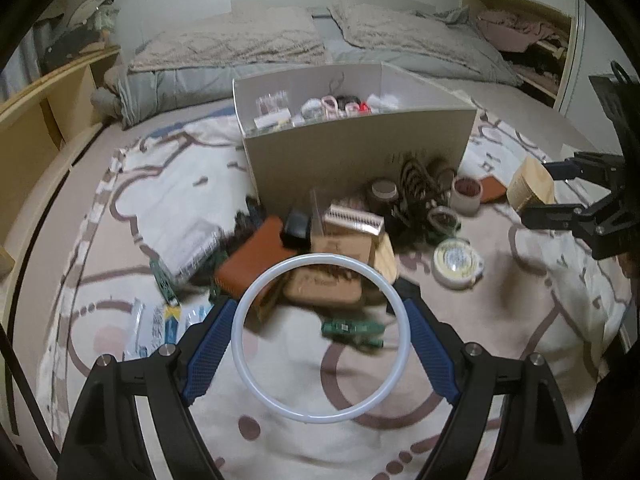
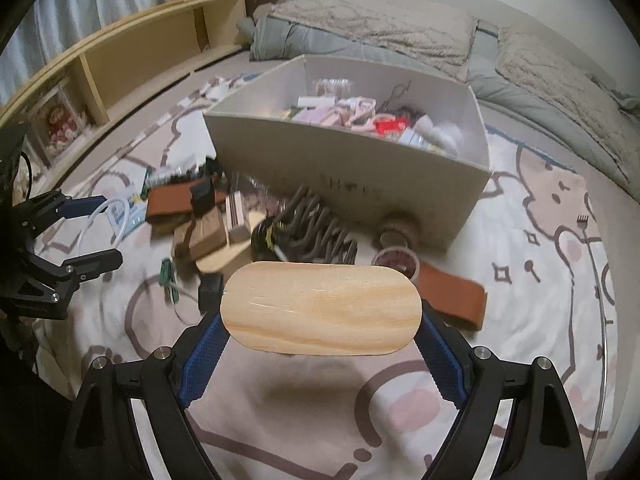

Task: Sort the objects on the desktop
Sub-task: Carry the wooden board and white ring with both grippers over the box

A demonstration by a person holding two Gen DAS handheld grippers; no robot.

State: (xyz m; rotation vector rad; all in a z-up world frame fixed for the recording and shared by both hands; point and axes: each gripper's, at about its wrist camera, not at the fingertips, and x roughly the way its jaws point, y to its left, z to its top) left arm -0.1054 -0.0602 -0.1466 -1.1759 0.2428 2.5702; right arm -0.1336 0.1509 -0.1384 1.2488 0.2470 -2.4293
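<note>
My left gripper [image 1: 320, 308] is shut on a thin white ring [image 1: 320, 257], blue pads pressing its left and right sides, above a patterned blanket [image 1: 520, 320]. My right gripper [image 2: 322, 316] is shut on an oval wooden block [image 2: 320, 304], held by its two ends. Each shows in the other's view: the right gripper [image 1: 560, 196] with the block [image 1: 532, 186] at the right edge, the left gripper [image 2: 92, 232] with the ring [image 2: 116, 208] at the left. Ahead stands an open cardboard box [image 1: 360, 152] [image 2: 344, 160] holding several small items.
A pile lies in front of the box: a brown case [image 1: 248, 260], a tape roll [image 1: 456, 264], a green circuit board [image 1: 352, 330], a dark coiled rack [image 2: 320, 224], a small cup [image 1: 466, 196], a brown strap [image 2: 452, 292]. Pillows [image 2: 380, 24] behind, wooden shelf [image 2: 140, 52] at left.
</note>
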